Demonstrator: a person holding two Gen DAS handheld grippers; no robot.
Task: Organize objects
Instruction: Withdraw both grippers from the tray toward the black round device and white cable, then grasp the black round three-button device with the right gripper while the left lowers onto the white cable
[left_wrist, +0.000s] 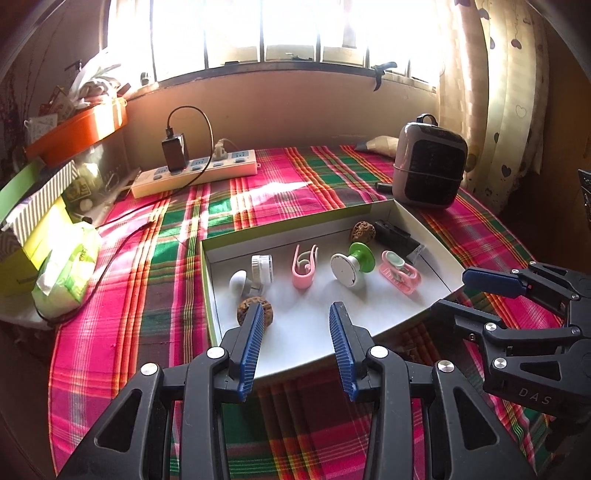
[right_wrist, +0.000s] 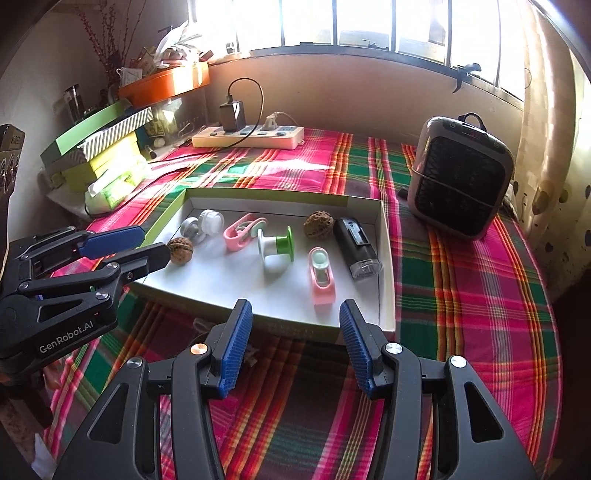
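Both grippers are hovering empty over the near edge of the shallow white cardboard tray with green outer walls (left_wrist: 413, 221); the left gripper (left_wrist: 297, 321) is holding its blue-padded fingers apart, one finger just beside the near wrinkled brown walnut (left_wrist: 246, 307); running rightward inside the tray are lying a white round-capped jar (left_wrist: 262, 268), a pink plastic clip (left_wrist: 303, 266), a white-and-green spool (left_wrist: 351, 261), a pink-and-mint clip (left_wrist: 399, 272), a second walnut (left_wrist: 362, 231) and a black rectangular device (left_wrist: 396, 236); the right gripper (right_wrist: 295, 314) is likewise standing spread, nearest the pink-and-mint clip; everything seems already boxed, so the next move probably calls for choosing one item and descending squarely over it
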